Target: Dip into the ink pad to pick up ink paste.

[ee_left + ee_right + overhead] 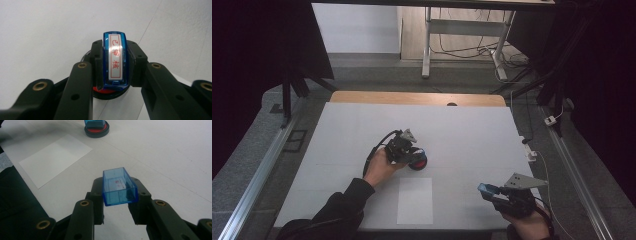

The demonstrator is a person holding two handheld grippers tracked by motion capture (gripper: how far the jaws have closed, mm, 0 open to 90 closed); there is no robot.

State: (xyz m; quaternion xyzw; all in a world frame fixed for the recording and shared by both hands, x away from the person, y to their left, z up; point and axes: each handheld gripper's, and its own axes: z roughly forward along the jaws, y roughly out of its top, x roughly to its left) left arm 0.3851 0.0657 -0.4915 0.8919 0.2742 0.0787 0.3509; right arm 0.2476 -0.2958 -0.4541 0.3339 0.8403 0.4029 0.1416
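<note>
My left gripper (115, 53) is shut on a blue stamp (115, 62) whose white label bears red characters. The stamp stands on a round black ink pad (108, 93) with a red centre. From above, the left gripper (411, 151) points down at the ink pad (418, 161) in the middle of the table. My right gripper (119, 188) is shut on a clear blue cap (119, 185), open end towards the camera, faint red marks inside. From above, the right gripper (488, 191) holds the cap (485, 188) near the table's front right edge.
A white sheet of paper (415, 200) lies on the white table (472, 135) near the front edge, between the hands; it is also in the right gripper view (56, 157). A dark sleeve (17, 205) lies at the left. A wooden strip (417, 98) borders the far edge.
</note>
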